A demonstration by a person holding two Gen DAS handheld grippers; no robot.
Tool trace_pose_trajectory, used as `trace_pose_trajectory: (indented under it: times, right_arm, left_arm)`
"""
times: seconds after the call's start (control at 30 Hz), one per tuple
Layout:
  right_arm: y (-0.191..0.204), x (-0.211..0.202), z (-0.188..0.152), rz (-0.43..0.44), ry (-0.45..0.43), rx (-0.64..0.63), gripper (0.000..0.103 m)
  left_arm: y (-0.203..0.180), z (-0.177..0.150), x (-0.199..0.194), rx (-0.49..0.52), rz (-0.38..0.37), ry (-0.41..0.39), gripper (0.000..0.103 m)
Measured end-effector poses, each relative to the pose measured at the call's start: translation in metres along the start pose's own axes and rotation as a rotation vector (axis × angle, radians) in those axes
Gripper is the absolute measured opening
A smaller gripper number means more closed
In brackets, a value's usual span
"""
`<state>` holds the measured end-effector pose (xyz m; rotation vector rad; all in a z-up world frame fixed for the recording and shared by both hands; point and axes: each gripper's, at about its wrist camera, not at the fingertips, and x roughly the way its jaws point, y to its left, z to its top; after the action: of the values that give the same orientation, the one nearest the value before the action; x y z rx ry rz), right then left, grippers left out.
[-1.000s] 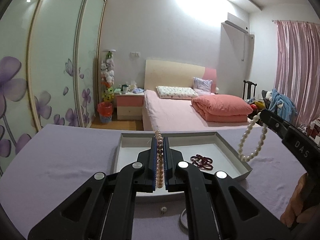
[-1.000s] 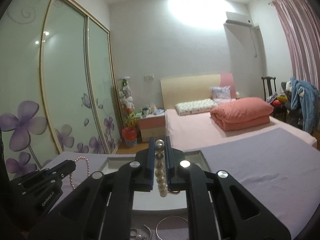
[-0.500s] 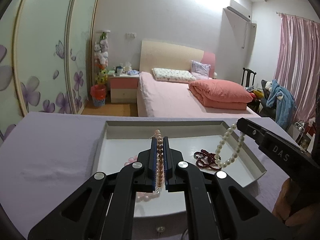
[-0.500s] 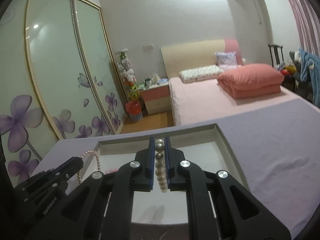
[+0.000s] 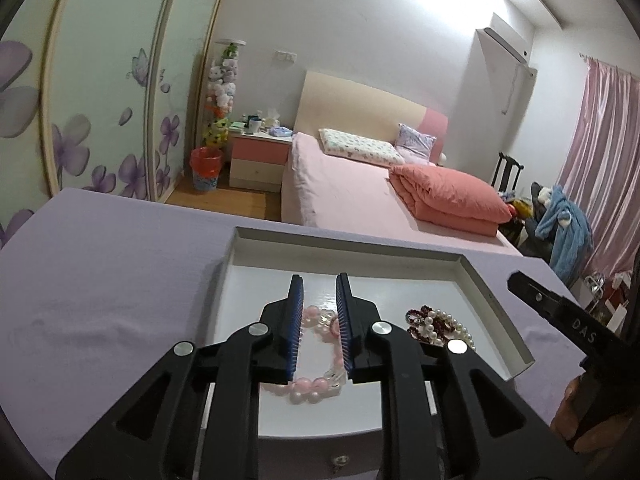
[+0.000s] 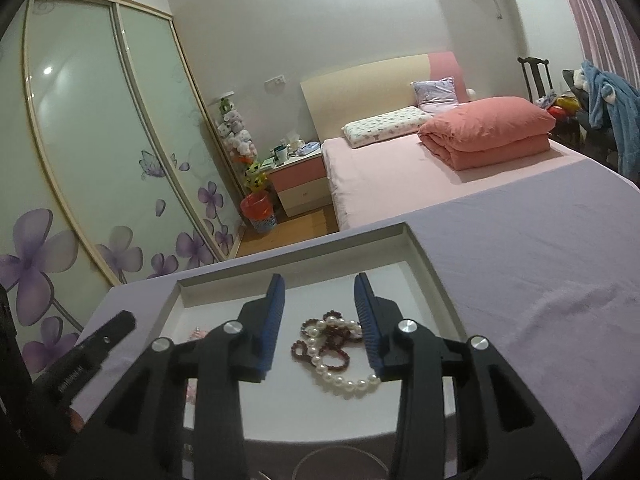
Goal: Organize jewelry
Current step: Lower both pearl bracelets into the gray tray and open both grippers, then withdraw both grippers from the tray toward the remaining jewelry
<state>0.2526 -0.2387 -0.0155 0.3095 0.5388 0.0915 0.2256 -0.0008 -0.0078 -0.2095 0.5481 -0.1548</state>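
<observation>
White tray [image 5: 496, 312] holds pink beads [image 5: 316, 384], white pearls [image 6: 344, 380] over dark red beads [image 6: 340, 356]. Both tongs, left [image 5: 319, 292] and right [image 6: 319, 290], spread empty above, on lilac cloth [image 5: 100, 280].

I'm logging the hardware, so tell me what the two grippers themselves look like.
The left gripper and right gripper look alike: matte black angular linkages with silver round pivot pins and ribbed blue pads on the fingers. White lettering marks their sides; no cables or sleeves show.

- Left gripper [image 5: 319, 320]: matte black plastic, ribbed blue pads [image 5: 296, 328], round silver screws.
- Right gripper [image 6: 320, 320]: identical; white "DAS" lettering is seen at three o'clock.
</observation>
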Motion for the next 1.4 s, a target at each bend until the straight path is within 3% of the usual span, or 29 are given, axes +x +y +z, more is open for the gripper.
trace_pose_trajectory:
  times: [0.33,0.53,0.83,1.07,1.13,1.4]
  right_arm:
    - [-0.003,-0.023,-0.008,-0.004,0.011,-0.017,0.037]
    - [-0.007,-0.044,-0.017,-0.015,0.031,-0.044,0.037]
    - [-0.009,-0.065,-0.048,-0.020,0.135,-0.122,0.037]
    - [-0.020,-0.058,-0.075,-0.043,0.250,-0.140,0.038]
    - [-0.020,-0.054,-0.083,-0.037,0.292,-0.149,0.042]
    - [0.005,-0.049,-0.106,-0.036,0.376,-0.315,0.075]
  left_arm:
    - [0.006,0.004,-0.012,-0.037,-0.017,0.004,0.018]
    - [0.009,-0.010,-0.032,-0.017,-0.003,0.013,0.020]
    - [0.009,-0.039,-0.065,-0.003,-0.033,0.057,0.033]
    - [0.005,-0.054,-0.079,0.016,-0.053,0.075,0.038]
    - [0.007,-0.056,-0.081,0.011,-0.053,0.076,0.039]
    - [0.010,-0.071,-0.089,0.016,-0.049,0.082,0.045]
